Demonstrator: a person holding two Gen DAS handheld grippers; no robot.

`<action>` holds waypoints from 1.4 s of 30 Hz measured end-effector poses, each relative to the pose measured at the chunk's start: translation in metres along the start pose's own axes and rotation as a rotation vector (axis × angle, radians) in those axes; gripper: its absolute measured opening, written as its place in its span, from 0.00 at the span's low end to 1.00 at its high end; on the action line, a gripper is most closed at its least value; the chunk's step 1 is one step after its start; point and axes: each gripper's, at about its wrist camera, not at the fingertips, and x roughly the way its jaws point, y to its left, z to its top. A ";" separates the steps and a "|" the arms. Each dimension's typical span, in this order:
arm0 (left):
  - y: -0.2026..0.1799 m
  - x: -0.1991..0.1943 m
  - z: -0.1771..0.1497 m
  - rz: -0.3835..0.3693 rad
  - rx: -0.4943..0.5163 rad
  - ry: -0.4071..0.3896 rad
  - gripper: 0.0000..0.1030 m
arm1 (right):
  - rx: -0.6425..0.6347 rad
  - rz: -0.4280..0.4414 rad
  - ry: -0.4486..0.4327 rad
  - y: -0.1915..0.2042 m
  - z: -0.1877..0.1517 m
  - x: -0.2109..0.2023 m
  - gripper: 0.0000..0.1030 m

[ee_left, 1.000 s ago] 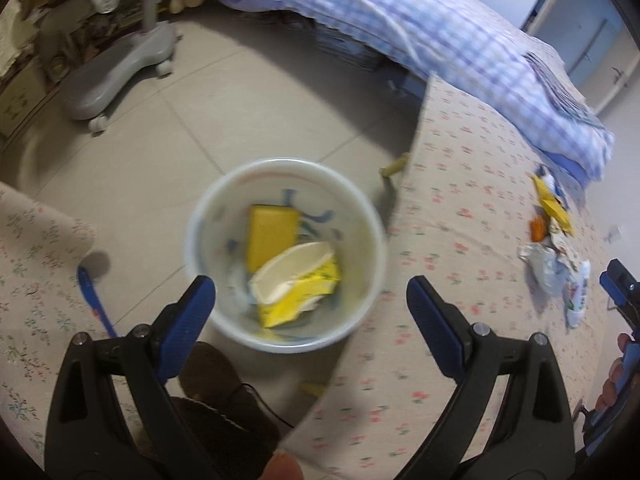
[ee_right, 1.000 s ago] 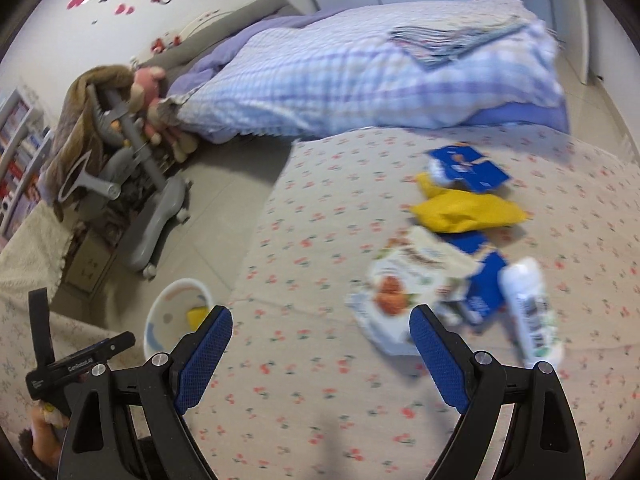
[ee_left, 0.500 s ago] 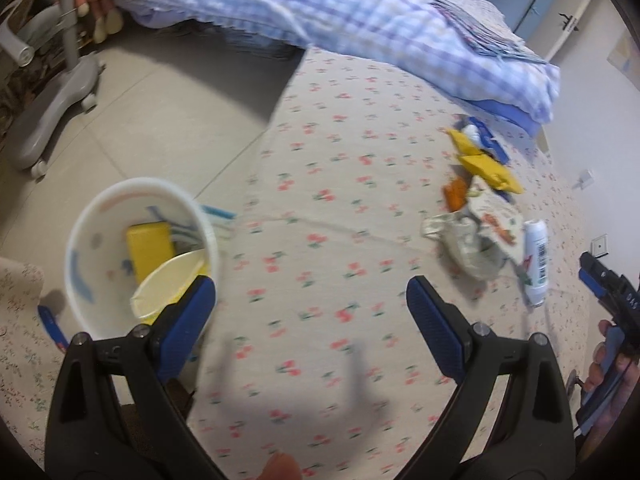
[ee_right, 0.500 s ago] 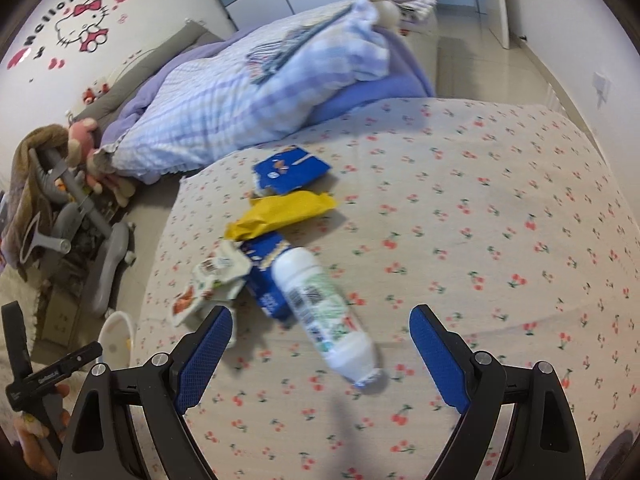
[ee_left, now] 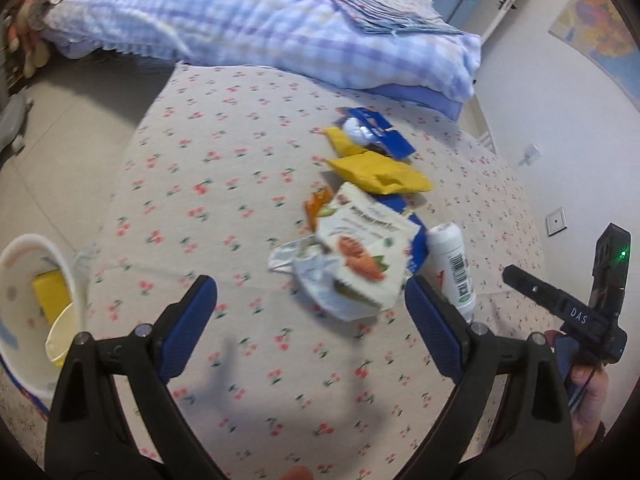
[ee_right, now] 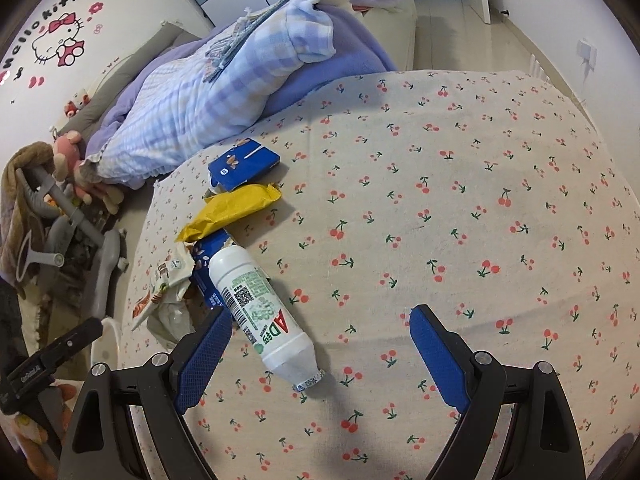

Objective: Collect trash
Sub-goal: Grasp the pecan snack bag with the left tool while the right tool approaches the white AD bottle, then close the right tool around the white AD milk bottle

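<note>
The left gripper [ee_left: 310, 320] hangs over a cherry-print bedspread [ee_left: 224, 184], its blue-padded jaws spread wide with nothing between them. Just beyond its fingertips lies a crumpled white snack pouch [ee_left: 360, 252] printed with nuts, resting on a torn clear wrapper [ee_left: 316, 280]. Touching the pouch's right edge is a white plastic drink bottle [ee_left: 452, 268], lying on its side. The right gripper [ee_right: 320, 342] is likewise wide open and empty above the same cloth; the drink bottle [ee_right: 260, 312] lies just past its left finger [ee_right: 204, 360], capped end towards the camera, not touched by either pad. At the left edge of the left wrist view a white wastebasket [ee_left: 76, 276] stands on the floor beside the bed, holding a yellow packet [ee_left: 50, 296] and a pale paper cup [ee_left: 60, 336]. Farther up the bed a yellow snack bag [ee_left: 380, 172] overlaps a flattened blue carton [ee_left: 400, 204], with a small orange wrapper [ee_left: 318, 204] to their left and another blue box [ee_left: 380, 132] behind. A purple-checked quilt [ee_left: 248, 20] is heaped along the far side. A person's hand [ee_left: 588, 384] grips the right tool's handle at the frame's right.
</note>
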 end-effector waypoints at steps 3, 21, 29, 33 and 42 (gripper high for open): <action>-0.007 0.010 0.005 -0.017 0.015 -0.003 0.89 | 0.006 0.008 0.014 0.000 -0.001 0.005 0.89; -0.046 0.022 0.002 0.043 0.249 -0.020 0.66 | 0.017 0.023 0.064 -0.001 -0.001 0.025 0.89; -0.054 0.031 -0.004 0.082 0.332 0.010 0.61 | 0.027 0.039 0.076 0.000 -0.003 0.027 0.89; -0.058 0.032 -0.008 0.134 0.386 0.005 0.53 | 0.017 0.038 0.095 0.003 -0.005 0.031 0.89; -0.064 0.032 -0.014 0.170 0.453 0.003 0.53 | 0.000 0.033 0.100 0.010 -0.006 0.033 0.89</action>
